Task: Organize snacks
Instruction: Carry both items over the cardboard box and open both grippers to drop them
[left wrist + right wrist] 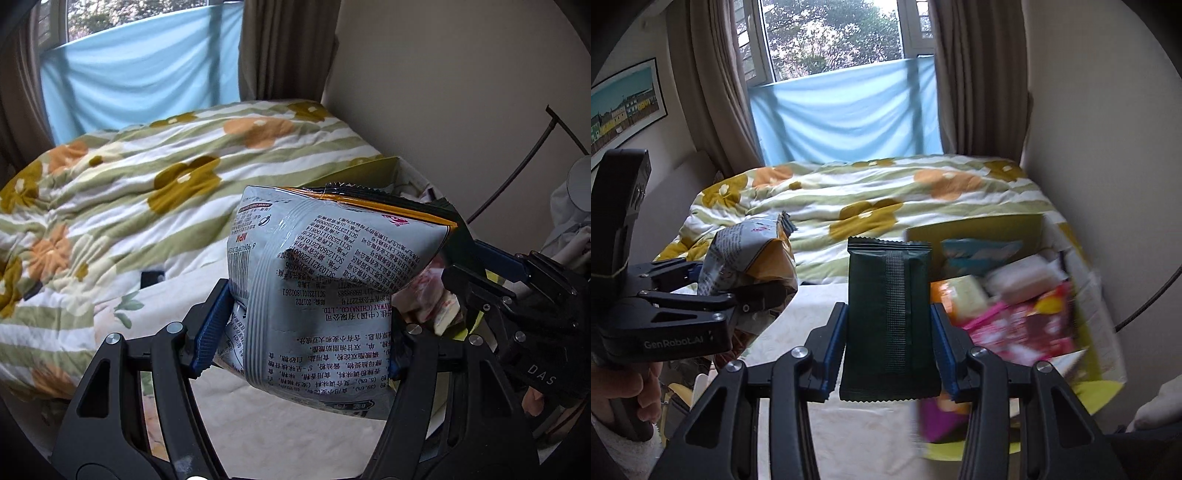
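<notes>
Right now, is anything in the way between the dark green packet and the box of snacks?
Nothing visible blocks it. The dark green packet is held up in the right gripper, with open air between it and the snack box to its right. The box already holds other snacks.

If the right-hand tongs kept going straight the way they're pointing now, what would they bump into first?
Probably the bed. The right tongs, shut on a dark green packet, aim over the pale sheet toward the flowered quilt. The snack box sits off to the right of that line. Depth is hard to judge here.
</notes>
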A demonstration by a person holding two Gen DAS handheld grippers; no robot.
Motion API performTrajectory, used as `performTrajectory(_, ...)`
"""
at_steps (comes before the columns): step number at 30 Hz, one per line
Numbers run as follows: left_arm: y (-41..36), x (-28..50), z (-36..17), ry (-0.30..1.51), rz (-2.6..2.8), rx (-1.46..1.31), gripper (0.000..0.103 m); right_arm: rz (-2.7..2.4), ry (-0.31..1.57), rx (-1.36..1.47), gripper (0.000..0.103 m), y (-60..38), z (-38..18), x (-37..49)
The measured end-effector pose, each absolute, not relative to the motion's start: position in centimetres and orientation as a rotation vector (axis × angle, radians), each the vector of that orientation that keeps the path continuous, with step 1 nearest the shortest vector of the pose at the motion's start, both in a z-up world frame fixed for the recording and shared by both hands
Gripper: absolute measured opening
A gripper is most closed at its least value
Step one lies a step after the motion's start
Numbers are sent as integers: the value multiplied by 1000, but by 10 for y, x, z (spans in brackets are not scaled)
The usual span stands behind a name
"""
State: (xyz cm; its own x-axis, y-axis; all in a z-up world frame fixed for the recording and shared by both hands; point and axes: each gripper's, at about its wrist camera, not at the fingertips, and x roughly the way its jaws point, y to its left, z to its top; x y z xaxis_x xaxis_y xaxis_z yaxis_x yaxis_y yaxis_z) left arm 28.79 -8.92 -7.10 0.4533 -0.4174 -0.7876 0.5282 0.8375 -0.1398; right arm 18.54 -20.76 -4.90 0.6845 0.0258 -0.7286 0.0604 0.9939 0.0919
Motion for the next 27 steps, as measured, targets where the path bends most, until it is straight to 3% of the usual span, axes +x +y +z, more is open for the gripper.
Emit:
performTrajectory(12, -249, 278, -99, 987, -594, 79, 68, -58, 815, 139, 40, -352, -33, 162)
performTrajectory(14, -264, 276, -107, 999, -587, 73, 79, -48, 823, 134, 40, -366, -36, 164)
performTrajectory(16, -272, 272, -110, 998, -560, 70, 102, -35, 830, 138, 40, -377, -38, 164)
performTrajectory(27, -232, 240, -99, 962, -453, -10, 102, 44, 841, 155, 40, -403, -48, 165)
